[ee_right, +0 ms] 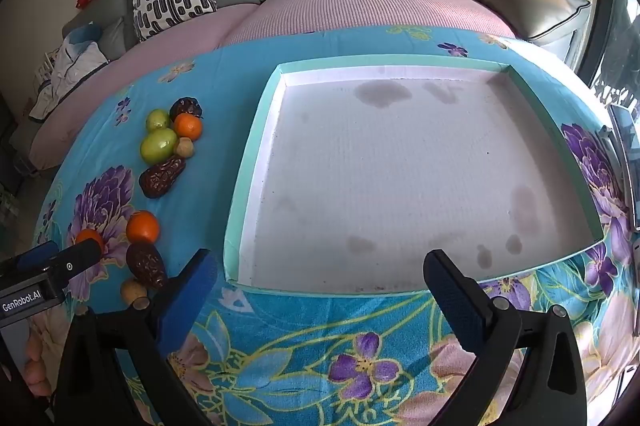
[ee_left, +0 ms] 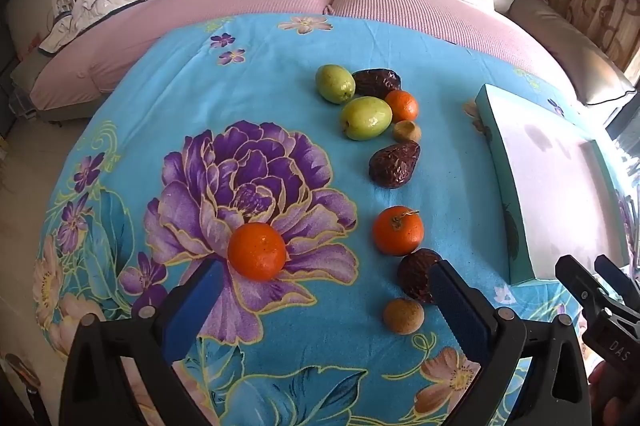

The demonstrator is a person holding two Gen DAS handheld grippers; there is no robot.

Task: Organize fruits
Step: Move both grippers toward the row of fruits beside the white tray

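Left gripper [ee_left: 324,290]: jaws wide, empty; tangerine [ee_left: 257,251] at 11 o'clock.
Right gripper [ee_right: 320,284]: agape, empty.
Tray [ee_right: 256,130]: bare stained floor (right view only); fruits at 9 o'clock.
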